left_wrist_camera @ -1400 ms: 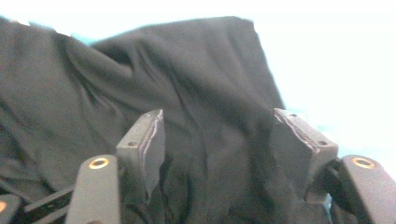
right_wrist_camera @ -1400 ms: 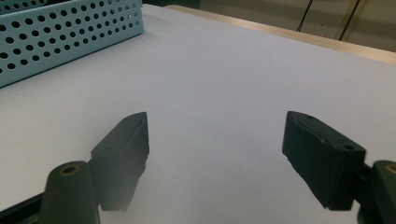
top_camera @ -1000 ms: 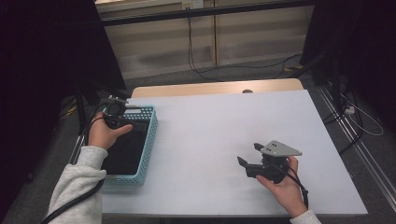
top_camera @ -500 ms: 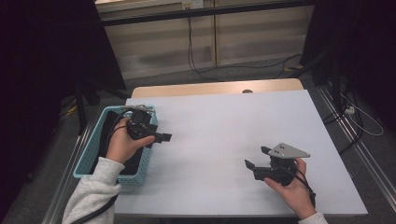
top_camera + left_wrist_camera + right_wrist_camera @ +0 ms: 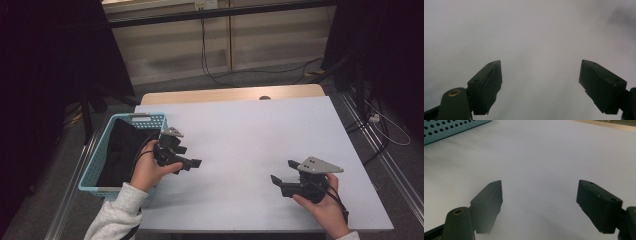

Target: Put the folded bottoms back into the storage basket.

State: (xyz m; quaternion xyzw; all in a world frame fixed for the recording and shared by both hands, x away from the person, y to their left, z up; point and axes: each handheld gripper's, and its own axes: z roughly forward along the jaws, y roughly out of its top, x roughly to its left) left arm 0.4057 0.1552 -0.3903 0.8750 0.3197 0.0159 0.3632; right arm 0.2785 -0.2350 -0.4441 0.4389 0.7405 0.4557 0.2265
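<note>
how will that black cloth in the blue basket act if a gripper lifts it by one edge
The black cloth lies slumped and creased inside the perforated blue basket, so it is probably floppy and would drape and trail rather than hold shape. It looks light, though the basket also looks light and might shift if the cloth snags. Rolling or breaking seems unlikely.

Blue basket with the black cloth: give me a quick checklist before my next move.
1. Left gripper empty, jaws apart after just opening: ok.
2. Right gripper empty, jaws apart: ok.
3. Black cloth lies inside the blue basket: ok.
4. Cloth fully below the basket rim: cannot tell.
5. Basket fully supported on the white table: not ok, its left side hangs past the edge.
6. Both grippers over the table, apart from the basket: ok.
</note>
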